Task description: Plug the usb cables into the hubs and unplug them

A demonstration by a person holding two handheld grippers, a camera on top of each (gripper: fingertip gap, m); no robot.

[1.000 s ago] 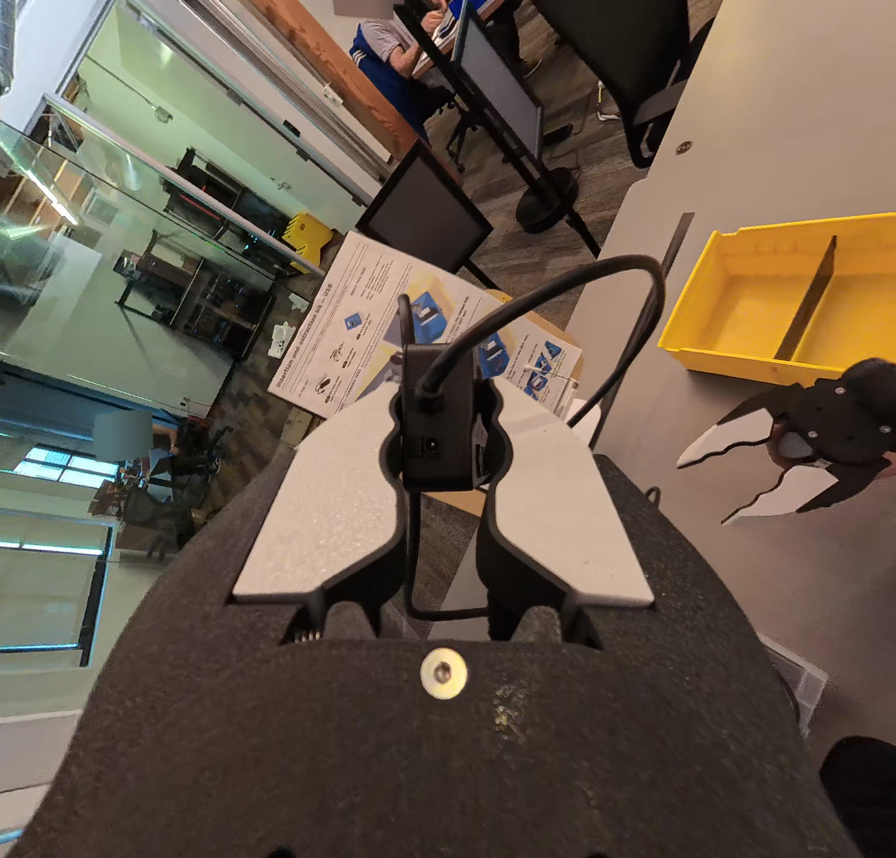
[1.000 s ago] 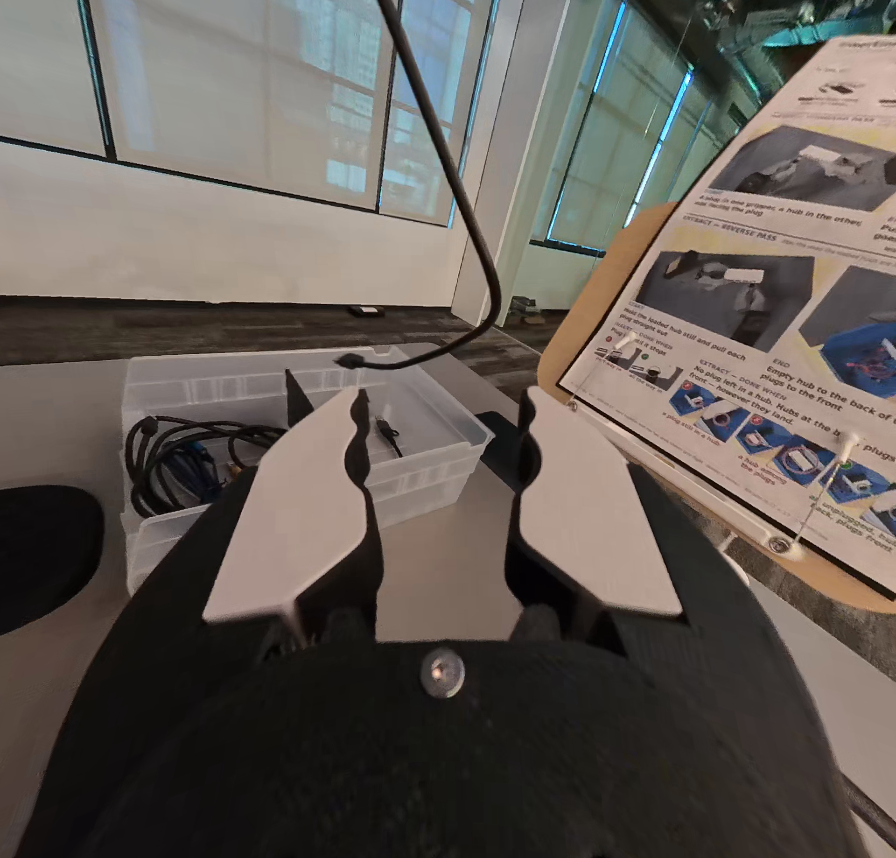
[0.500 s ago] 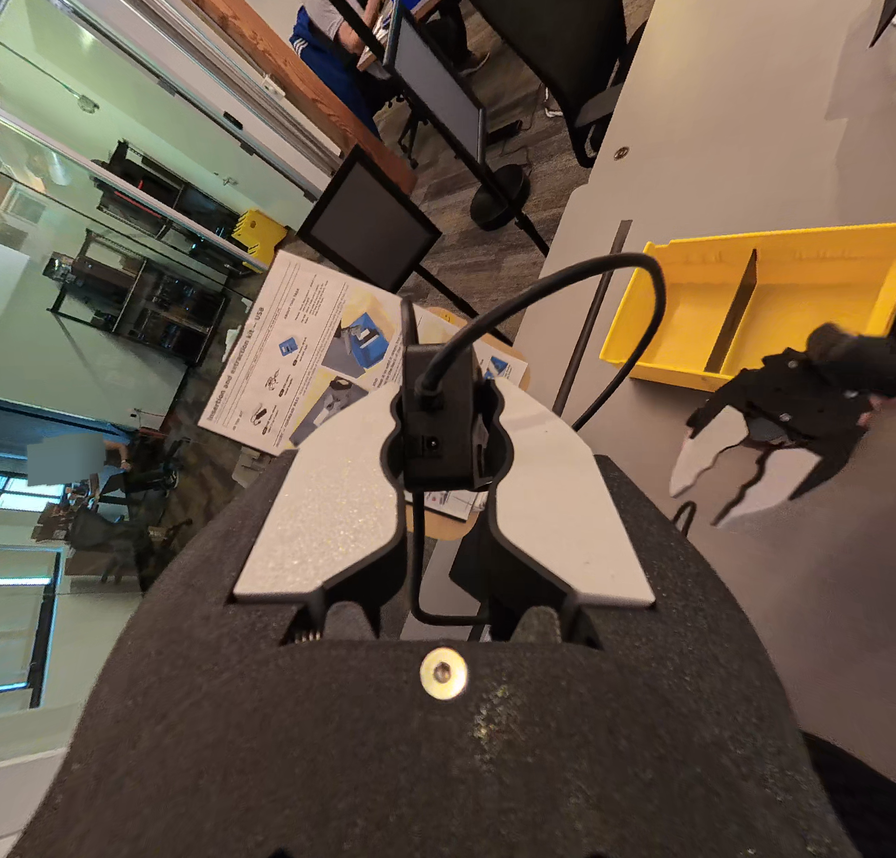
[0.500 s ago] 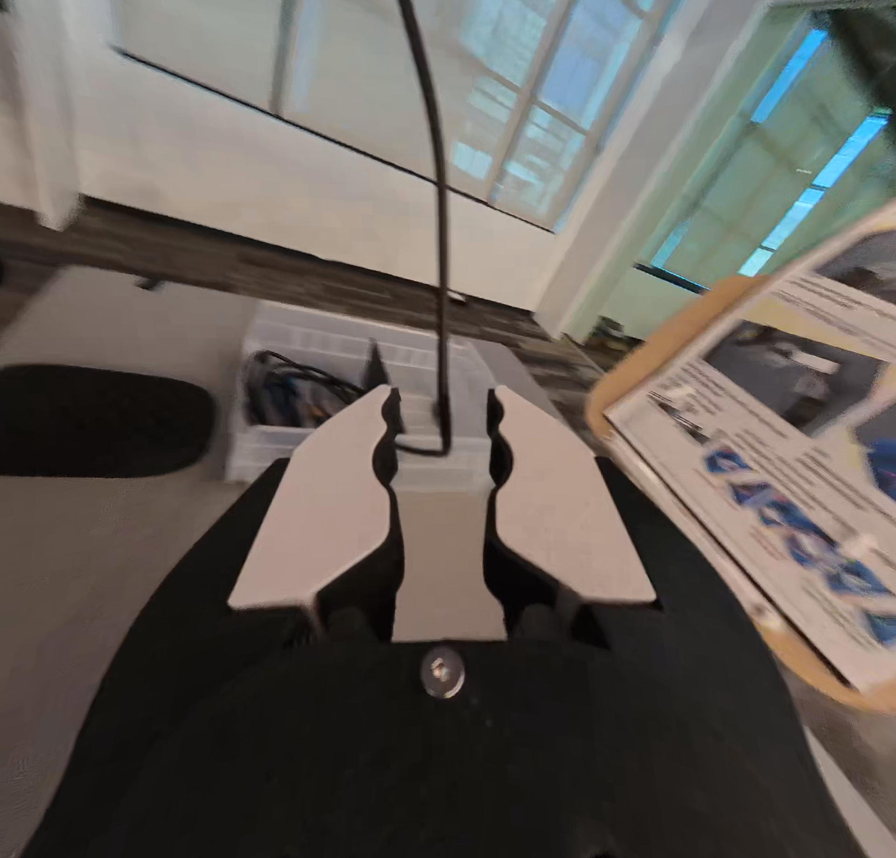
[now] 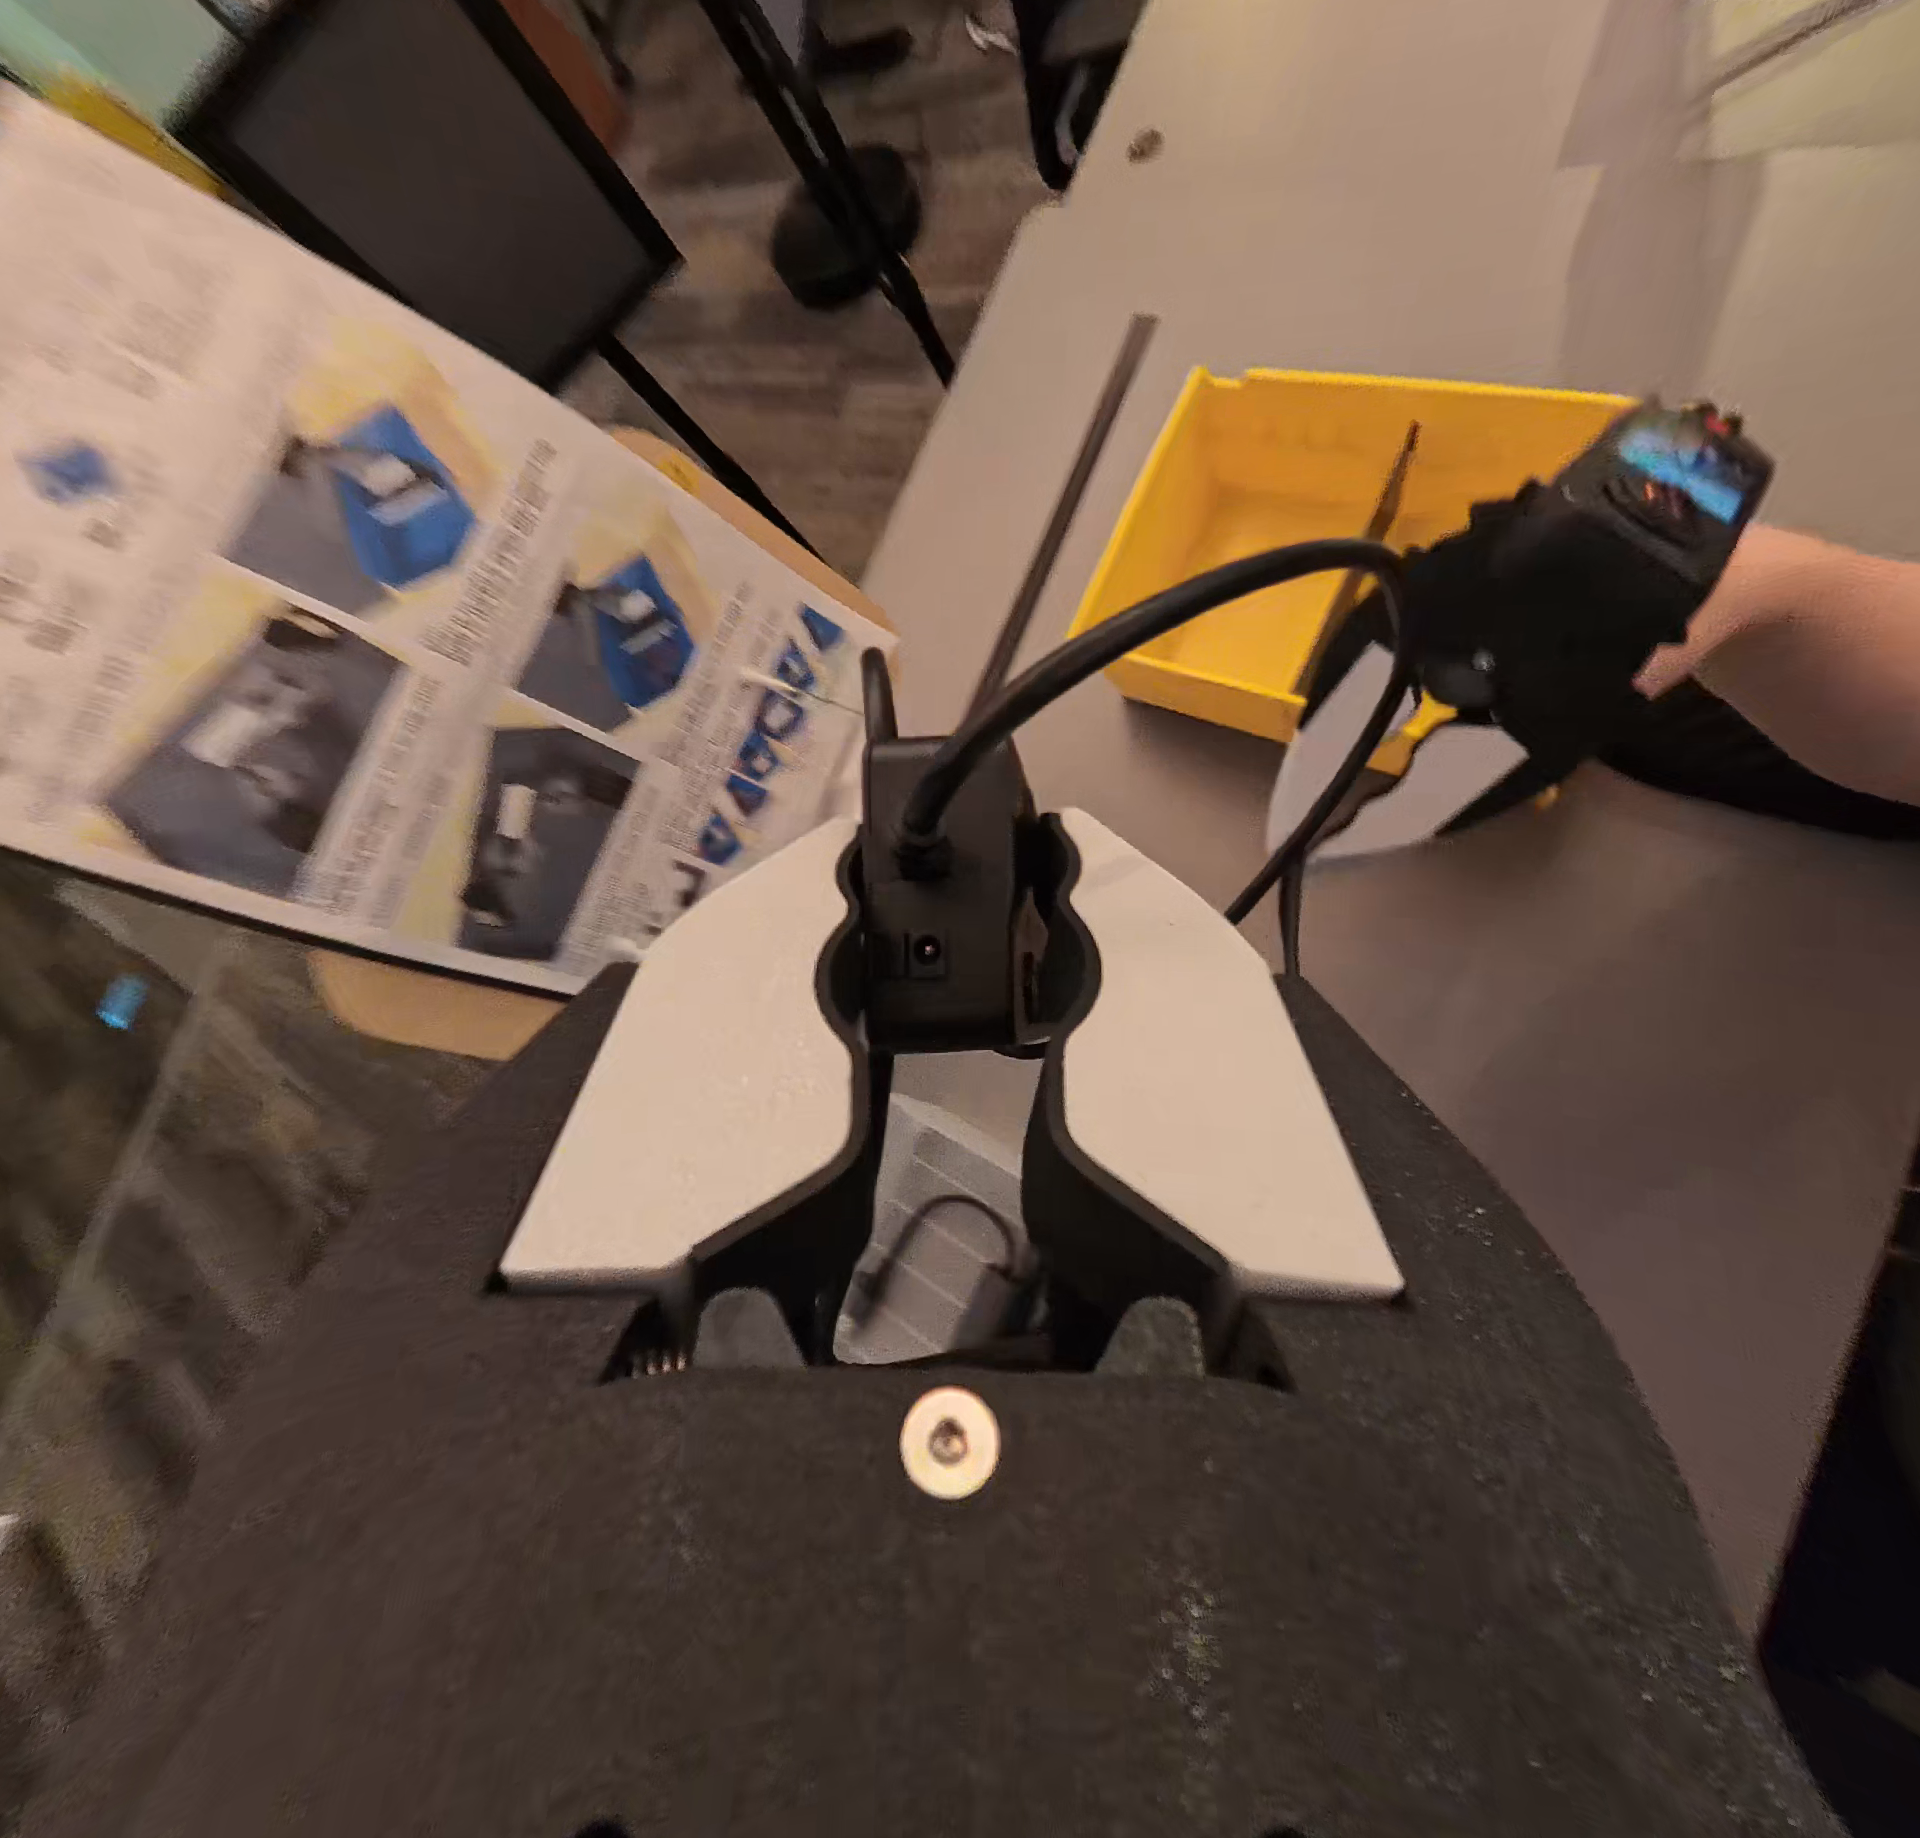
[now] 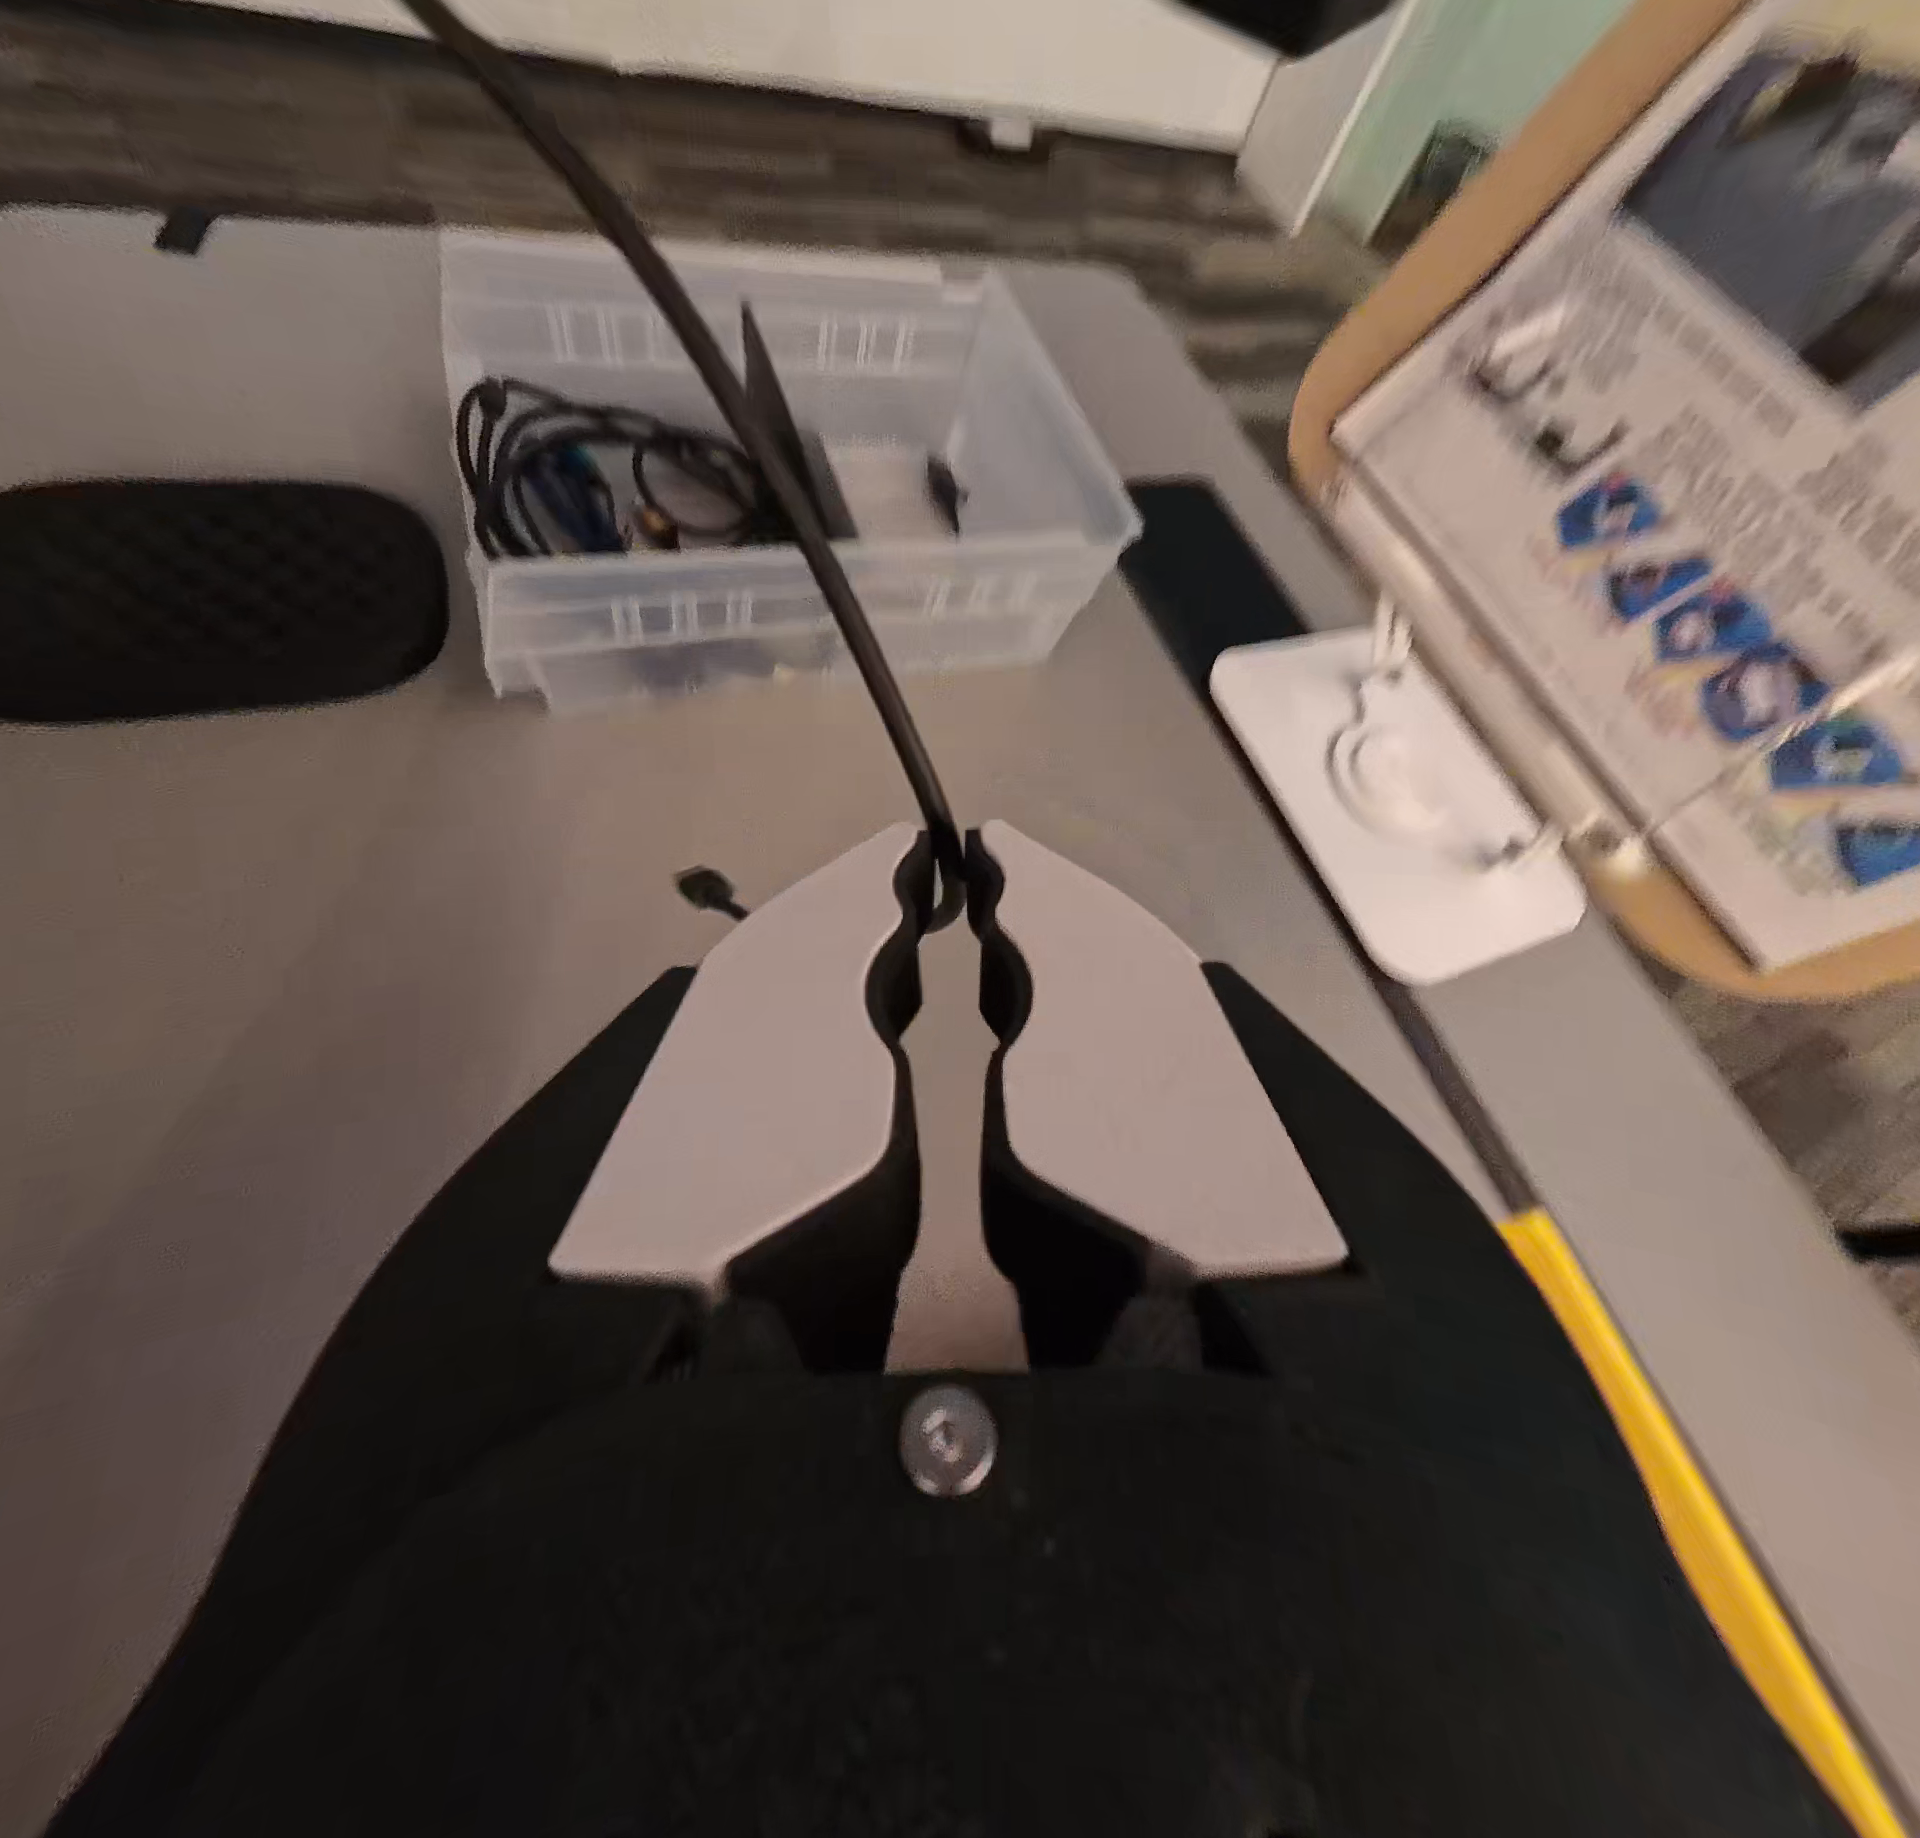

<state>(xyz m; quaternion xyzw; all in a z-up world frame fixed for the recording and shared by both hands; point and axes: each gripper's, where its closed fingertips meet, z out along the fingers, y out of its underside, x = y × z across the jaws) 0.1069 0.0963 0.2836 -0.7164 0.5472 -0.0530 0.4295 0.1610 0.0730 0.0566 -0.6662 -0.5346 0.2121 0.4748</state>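
Note:
My left gripper [image 5: 951,853] is shut on a black USB hub [image 5: 940,905], held on end above the table. The hub's black cable [image 5: 1143,614] arcs right to my right gripper [image 5: 1351,749], seen farther off in the left wrist view with a person's hand behind it. In the right wrist view my right gripper [image 6: 945,843] is shut on that black cable [image 6: 727,406] at its tips. The cable's plug end [image 6: 701,889] hangs just left of the fingers, over the grey table [image 6: 312,905].
A clear bin [image 6: 790,593] with coiled cables stands at the table's far side, a black pad [image 6: 197,593] to its left. A yellow divided bin [image 5: 1247,531] sits beyond the right gripper. An instruction sheet on a board [image 5: 343,583] stands on a white base [image 6: 1392,801]. There is about 25 cm between the tips of the two grippers.
My right gripper closed from open onto the hub's cable and dropped toward the table. My left gripper tilted downward, still holding the hub.

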